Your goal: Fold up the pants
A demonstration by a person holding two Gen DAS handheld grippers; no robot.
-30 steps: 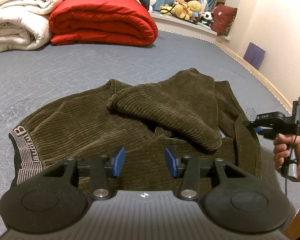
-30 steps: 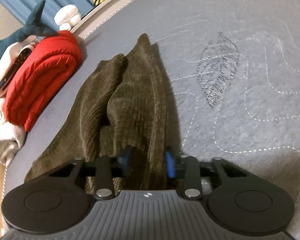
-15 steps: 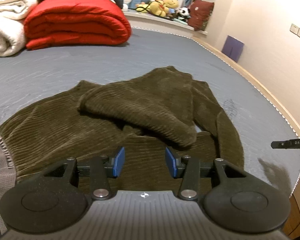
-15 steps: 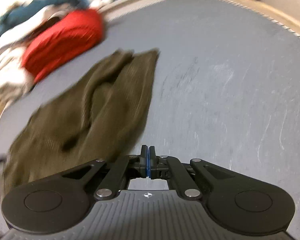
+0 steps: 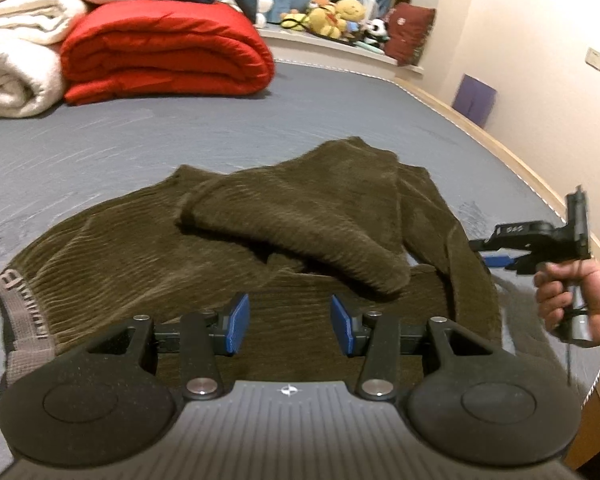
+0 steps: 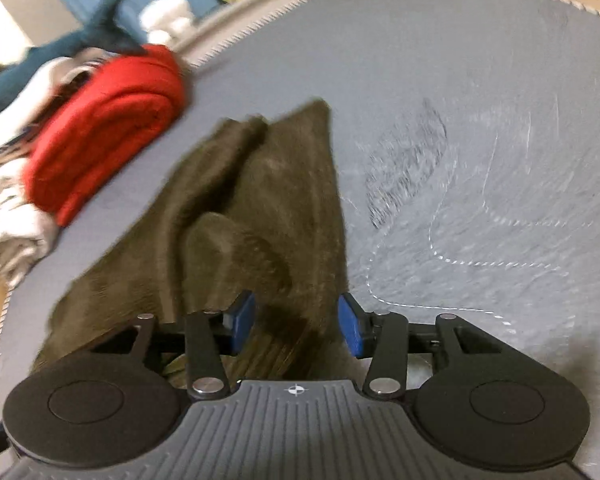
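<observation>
Red quilt [image 5: 168, 48] beyond rumpled pants [image 5: 260, 240] — stuffed toys [image 5: 332, 16] behind

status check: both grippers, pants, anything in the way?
Left hand-held gripper open, above the pants. Right hand-held gripper open at the leg edge, holding nothing. Pants crumpled, one leg flopped over, unfolded. Red quilt far back, not obstructing.

A grey quilted bed [image 5: 148, 136] carries everything. Olive corduroy pants [image 5: 260, 240] lie crumpled on its near part, one leg folded across the other. At the far left sit a rolled red quilt [image 5: 168, 52] and a white blanket [image 5: 16, 60], touching.
</observation>
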